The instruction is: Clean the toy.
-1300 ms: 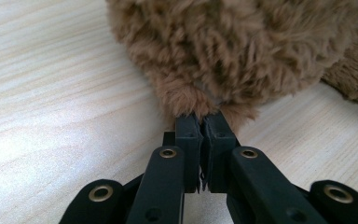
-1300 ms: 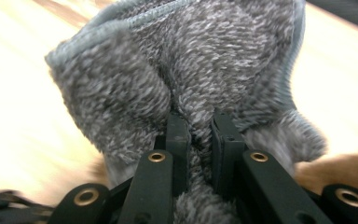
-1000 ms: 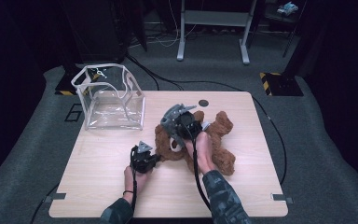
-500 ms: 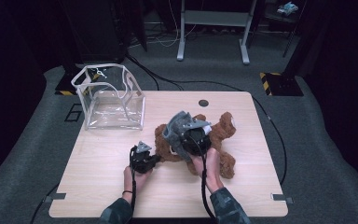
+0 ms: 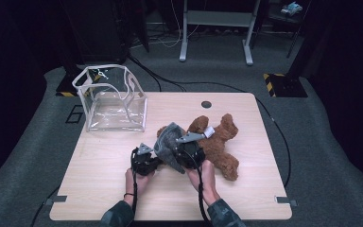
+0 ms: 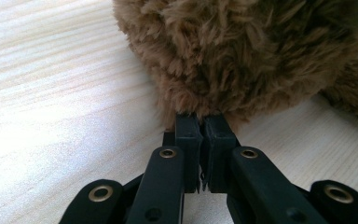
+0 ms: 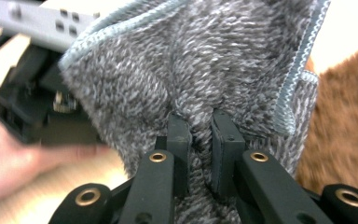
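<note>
Grey fleece cloth (image 7: 200, 70) is pinched between the closed jaws of the right gripper (image 7: 200, 135); in the right gripper view its pale blue stitched hem runs down one side, with brown fur beyond it. Same view, off to one side: the person's other hand and the dark body of the other gripper, blurred.

High view: right gripper (image 5: 189, 153) sits at the near middle of the wooden table (image 5: 123, 198), the cloth (image 5: 168, 144) bunched up in front of it and lying against the brown teddy bear (image 5: 220, 142). Left gripper (image 5: 144, 161) is just beside the cloth, on the near-left side of the bear.

Left gripper view gives what the high view cannot: the left gripper (image 6: 200, 135) has its jaws closed together, tips buried in the bear's fur (image 6: 242, 51) at table level. Whether a tuft is actually caught between the pads cannot be told.

The bear lies flat, limbs spread toward the right half of the table; the cloth and right gripper cover part of it.

Farther back, at the left rear corner: a clear plastic bag-like box (image 5: 113, 101) with white edging, open on top, nothing seen inside. A dark round hole (image 5: 206, 104) sits in the tabletop near the far edge. Beyond it, a metal stand (image 5: 215, 33) on grey carpet.
</note>
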